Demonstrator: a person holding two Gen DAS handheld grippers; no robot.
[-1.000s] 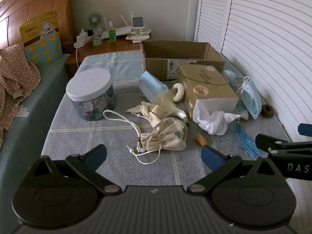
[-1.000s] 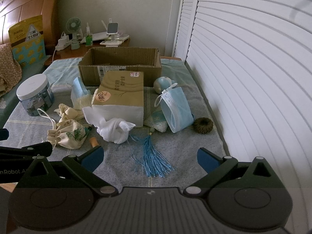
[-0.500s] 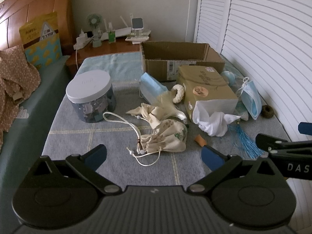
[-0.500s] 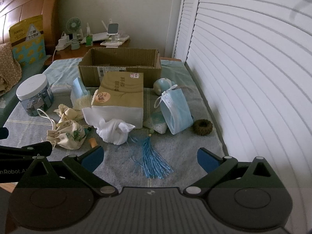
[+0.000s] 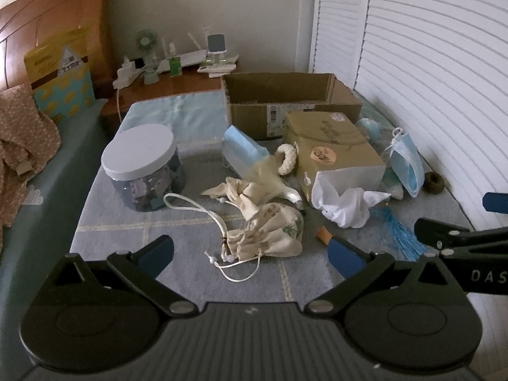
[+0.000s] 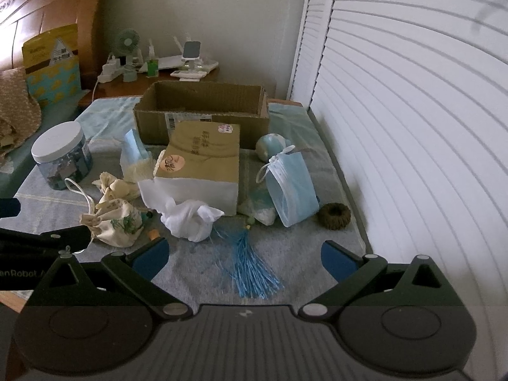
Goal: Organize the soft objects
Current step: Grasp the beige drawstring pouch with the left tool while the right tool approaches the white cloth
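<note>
Cloth everywhere on the grey mat: the drawstring pouch (image 5: 270, 231) just ahead of the spread, empty left tongs (image 5: 249, 255) looks light and floppy, best pinched at its gathered neck, while the right tongs (image 6: 243, 255), equally spread, hover over the blue tassel (image 6: 250, 266).

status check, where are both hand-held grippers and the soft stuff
Left hand-held gripper open, empty. Right hand-held gripper open, empty. Drawstring pouch and blue tassel on the mat, cardboard box behind.

White louvered doors (image 6: 412, 127) line the right; a wooden nightstand (image 5: 165, 90) stands against the cream wall (image 5: 206, 6) beside the wooden headboard (image 5: 47, 25).
</note>
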